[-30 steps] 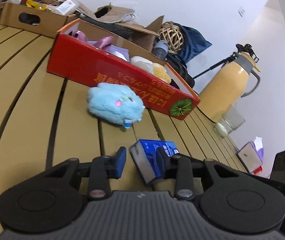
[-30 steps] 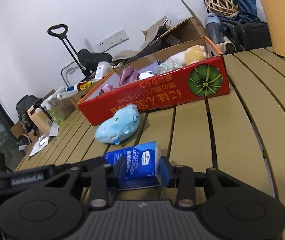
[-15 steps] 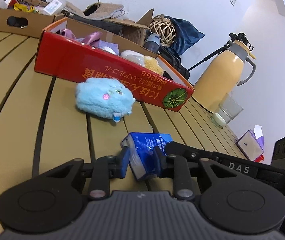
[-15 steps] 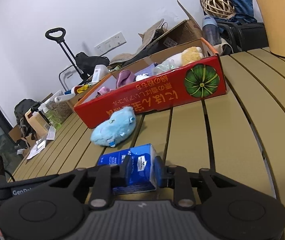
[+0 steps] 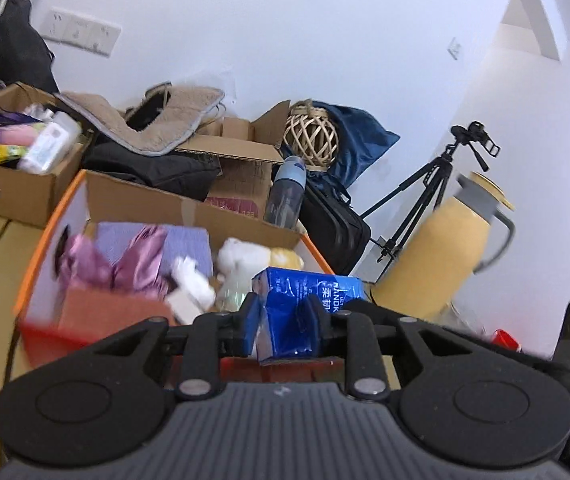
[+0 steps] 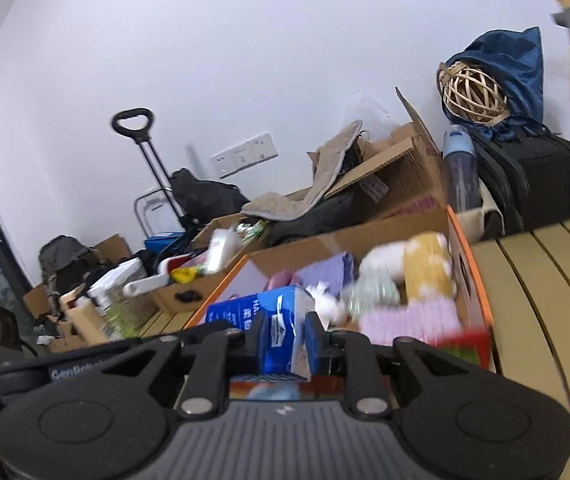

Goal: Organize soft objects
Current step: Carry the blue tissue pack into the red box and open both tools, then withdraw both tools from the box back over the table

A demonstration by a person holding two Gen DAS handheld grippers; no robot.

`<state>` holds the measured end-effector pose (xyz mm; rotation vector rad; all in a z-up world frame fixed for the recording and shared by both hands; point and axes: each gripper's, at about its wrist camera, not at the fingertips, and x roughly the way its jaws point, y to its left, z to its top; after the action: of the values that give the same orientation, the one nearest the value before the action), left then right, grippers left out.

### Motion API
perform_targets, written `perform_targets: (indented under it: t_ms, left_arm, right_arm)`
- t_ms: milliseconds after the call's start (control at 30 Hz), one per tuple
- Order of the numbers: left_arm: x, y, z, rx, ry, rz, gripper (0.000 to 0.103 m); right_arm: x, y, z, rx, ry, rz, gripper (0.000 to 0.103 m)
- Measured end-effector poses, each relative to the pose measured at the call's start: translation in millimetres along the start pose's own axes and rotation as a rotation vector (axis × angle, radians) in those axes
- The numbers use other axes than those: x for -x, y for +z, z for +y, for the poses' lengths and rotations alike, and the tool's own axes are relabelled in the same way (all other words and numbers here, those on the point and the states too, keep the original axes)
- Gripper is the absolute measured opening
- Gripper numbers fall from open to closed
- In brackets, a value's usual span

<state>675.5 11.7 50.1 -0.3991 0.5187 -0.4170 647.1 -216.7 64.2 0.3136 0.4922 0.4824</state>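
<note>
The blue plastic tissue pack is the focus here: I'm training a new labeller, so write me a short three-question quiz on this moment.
1. True or false: the blue plastic tissue pack lies flat on the table.
2. What holds it? A) left claw only B) both claws C) neither
3. Fill in: beyond the pack sits the red cardboard ___ of soft items.

Key: 1 false, it is pinched between the pads of the left claw and the right claw. 2 B. 3 box.

The tissue pack (image 5: pixel 305 312) hangs before the toy-filled box (image 5: pixel 45 240) (thermos (image 5: pixel 437 252) to its right).
</note>
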Motion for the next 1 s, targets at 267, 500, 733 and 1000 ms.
perform_targets:
  t_ms: [267,500,733,1000]
  left_arm:
    - [-89.2,9.5,-13.6,-0.006,-0.055,0.140,0.025]
    - [-118.0,-10.8,-16.2,-0.029,-0.025,0.229,0.027]
    - [-44.1,15.5,-31.1,-0.155,0.027,0.112,0.033]
    - [72.7,10.9,-32.2,-0.288,0.326,-0.081,0.068]
  right_arm:
    - [-44.9,34.9,-42.7,0.012,-0.172,0.018,0.026]
    - [-57.0,19.1,-72.2,0.010,-0.314,0.102,0.028]
    - [-24.5,29.0,-52.6,0.047,-0.309,0.034,0.035]
    - [48.0,42.3,-4.4,0.150,-0.227,-0.064,0.065]
